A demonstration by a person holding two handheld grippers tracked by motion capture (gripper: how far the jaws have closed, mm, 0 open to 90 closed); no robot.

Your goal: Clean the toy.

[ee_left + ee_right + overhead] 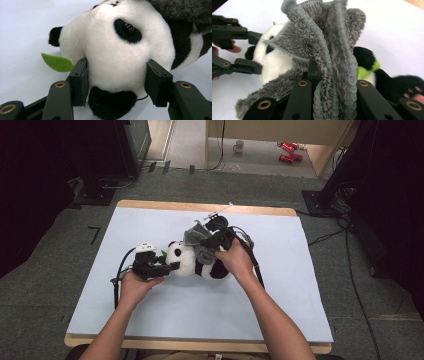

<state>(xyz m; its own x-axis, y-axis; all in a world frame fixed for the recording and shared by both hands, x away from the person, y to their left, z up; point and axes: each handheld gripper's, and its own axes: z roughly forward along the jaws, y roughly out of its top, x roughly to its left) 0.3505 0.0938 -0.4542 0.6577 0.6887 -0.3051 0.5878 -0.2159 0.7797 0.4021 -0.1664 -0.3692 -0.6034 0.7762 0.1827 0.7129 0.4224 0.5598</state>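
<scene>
Plush panda clamped by L jaws, grey cloth pinched by R

Black L gripper (pixel 116 75) jaws stand about half open, pads pressed on both sides of the panda (pixel 117 50) head, white fur bulging between them. L gripper view, close up: one glossy eye in its black patch, a black ear at far left, another black ear low between the jaws, a green felt leaf (pixel 57 62) just beside the left pad, flat on the white table cover (pixel 22 25). Panda lies on its side there.

R gripper (pixel 332 85) jaws nearly shut on a grey fuzzy cloth (pixel 324 42); folds w/ a stitched hem rise bunched up between the pads. R gripper view adds what the L one lacks: cloth draped over the panda's body, black paw w/ pink pads at far right, a green bit by the black limb, L gripper's jaws on the head at far left w/ fingertips behind.

High view gives the layout: panda (pixel 192 262) near mid-table on the white cover (pixel 165 310), head toward the L gripper (pixel 170 266), cloth (pixel 196 236) lifted over its body by the R gripper (pixel 202 240), R hand (pixel 235 260) beside the body, L hand (pixel 137 285) low left. Cables trail from both grippers. Far floor: a mug (pixel 239 146) and red cans (pixel 289 151), well apart from the table
</scene>
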